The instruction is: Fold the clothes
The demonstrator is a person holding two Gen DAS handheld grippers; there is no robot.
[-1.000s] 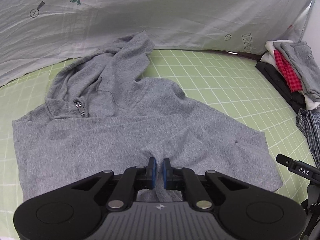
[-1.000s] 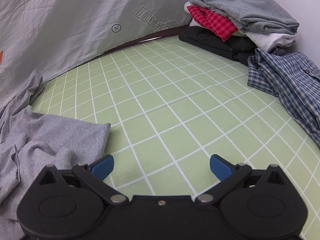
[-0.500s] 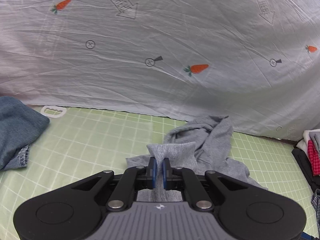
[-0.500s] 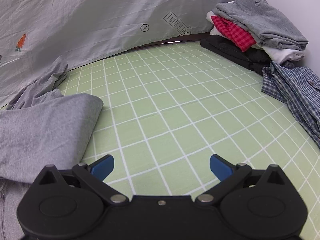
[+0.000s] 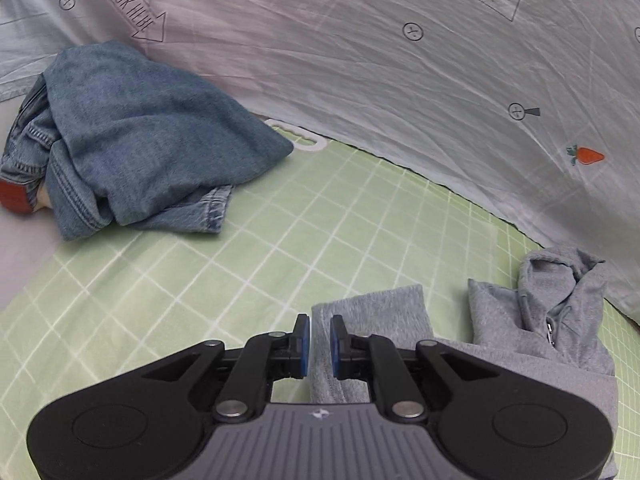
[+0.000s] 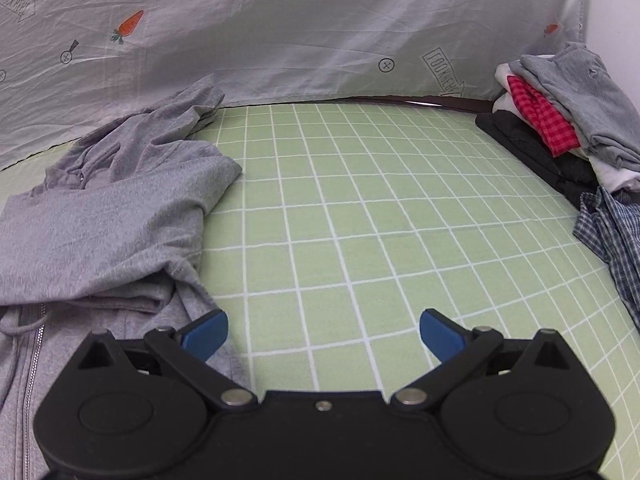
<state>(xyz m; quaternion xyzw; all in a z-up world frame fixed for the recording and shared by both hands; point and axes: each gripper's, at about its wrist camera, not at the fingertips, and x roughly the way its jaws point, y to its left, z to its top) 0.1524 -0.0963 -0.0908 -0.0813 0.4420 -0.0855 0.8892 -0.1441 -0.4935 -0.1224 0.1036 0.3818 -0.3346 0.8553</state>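
Lying on the green checked sheet (image 6: 360, 216), the grey hoodie (image 6: 104, 216) sits toward its left side near the back edge, hood crumpled against the grey printed cloth (image 6: 304, 20) hung behind. From the left wrist, the left tool (image 5: 319, 340) hovers right over a folded grey flap of the hoodie (image 5: 372, 320); its jaws are parting, a narrow gap showing, and the fabric edge runs under that gap, though I cannot tell whether the blue pads still pinch it. The right tool (image 6: 323, 332) stands released, jaws spread wide over bare sheet, its left finger (image 6: 204, 334) just above the hoodie's zip side. The hoodie's lower part is hidden beneath both tool bodies. A heap of jeans (image 5: 132, 140) lies at the sheet's far left corner, partly cut off. Stacked folded clothes (image 6: 560, 120) and a plaid shirt (image 6: 612, 240) crowd the right edge.
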